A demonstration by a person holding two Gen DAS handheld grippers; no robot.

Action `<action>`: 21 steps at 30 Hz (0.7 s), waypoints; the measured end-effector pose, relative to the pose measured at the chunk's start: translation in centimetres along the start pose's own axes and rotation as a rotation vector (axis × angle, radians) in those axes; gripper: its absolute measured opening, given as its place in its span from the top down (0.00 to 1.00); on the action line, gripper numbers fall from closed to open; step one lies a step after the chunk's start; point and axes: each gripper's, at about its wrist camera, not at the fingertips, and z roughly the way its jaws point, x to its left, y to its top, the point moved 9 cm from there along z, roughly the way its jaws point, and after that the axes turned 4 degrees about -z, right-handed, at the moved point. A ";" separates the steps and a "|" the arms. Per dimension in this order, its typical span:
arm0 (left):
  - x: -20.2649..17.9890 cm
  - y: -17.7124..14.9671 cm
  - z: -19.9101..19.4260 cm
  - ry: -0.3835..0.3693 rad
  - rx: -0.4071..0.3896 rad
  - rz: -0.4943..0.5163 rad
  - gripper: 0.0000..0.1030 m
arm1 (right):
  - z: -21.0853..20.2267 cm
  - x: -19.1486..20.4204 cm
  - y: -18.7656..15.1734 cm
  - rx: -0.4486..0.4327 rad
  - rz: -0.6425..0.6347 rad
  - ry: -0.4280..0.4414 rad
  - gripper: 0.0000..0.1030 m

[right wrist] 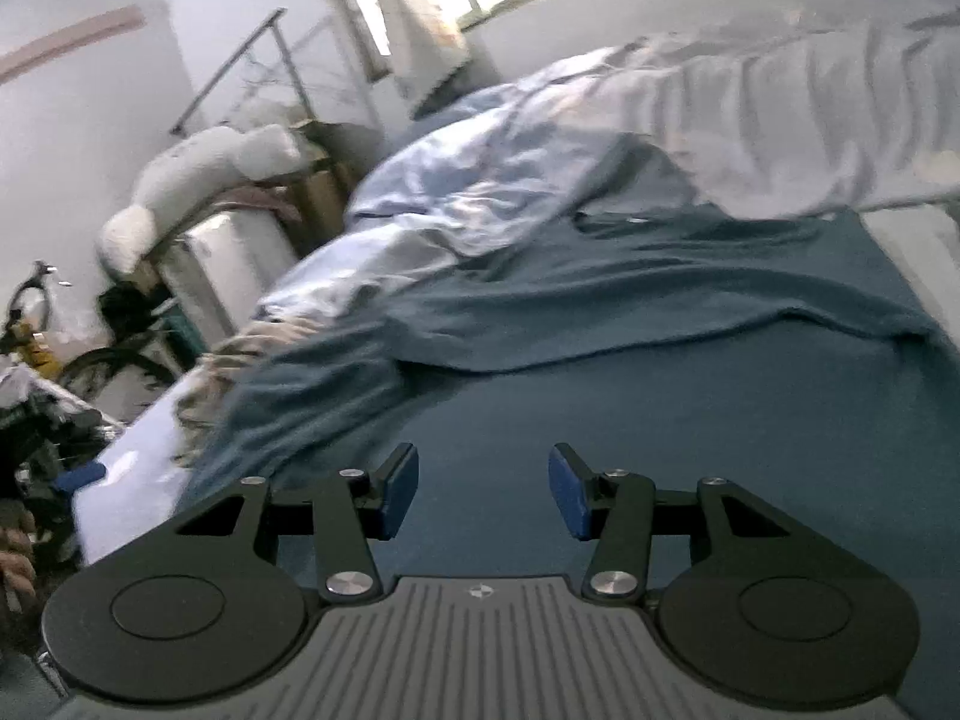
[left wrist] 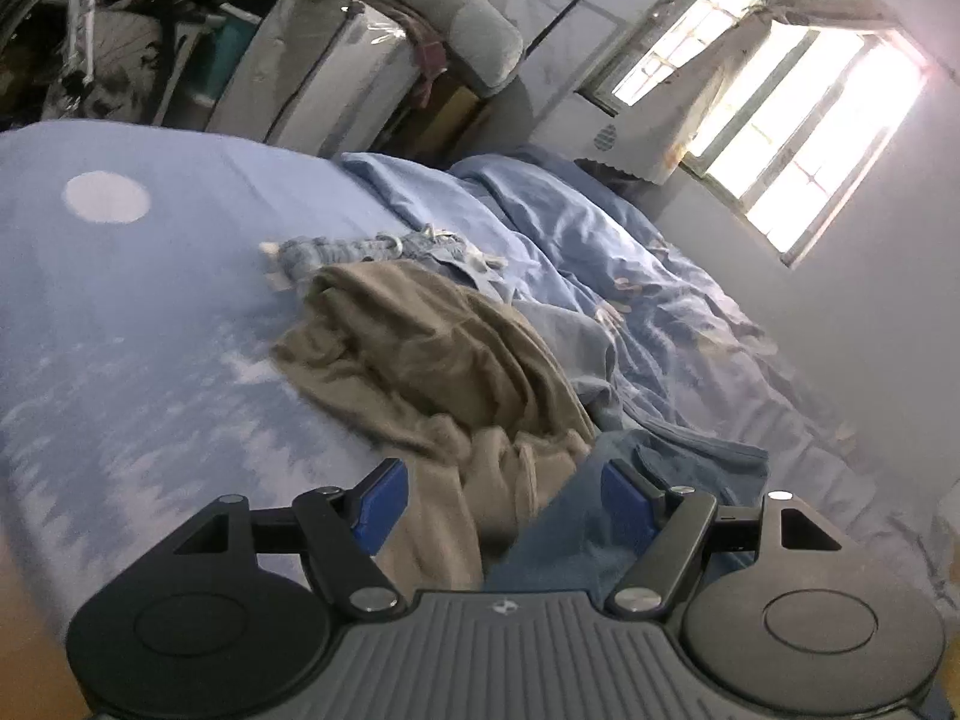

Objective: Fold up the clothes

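Claws, left point(left wrist: 504, 504) and right point(right wrist: 483, 492), both open and empty: dark teal cotton garment point(right wrist: 660, 372) is best gripped at opposite hem corners.

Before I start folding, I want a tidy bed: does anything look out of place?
Yes. A tan garment lies crumpled across the bed, and the dark teal garment beside it is rumpled, not flat.

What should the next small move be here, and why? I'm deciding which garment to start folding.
Probably lower the right gripper onto the teal garment and pinch an edge. Its jaws stand apart with nothing between them, and that garment lies spread directly below, already partly flat. The left gripper is also empty, over the crumpled tan garment, which looks harder to start with.
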 end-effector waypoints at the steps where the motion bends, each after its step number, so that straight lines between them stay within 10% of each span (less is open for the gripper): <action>1: 0.0 -0.5 -0.7 0.003 0.010 0.009 0.31 | -0.3 0.6 0.1 -0.007 -0.006 0.017 0.51; 21: -2.8 -16.1 -9.8 0.282 0.060 0.553 0.32 | -1.7 0.3 -0.4 -0.066 -0.038 0.013 0.49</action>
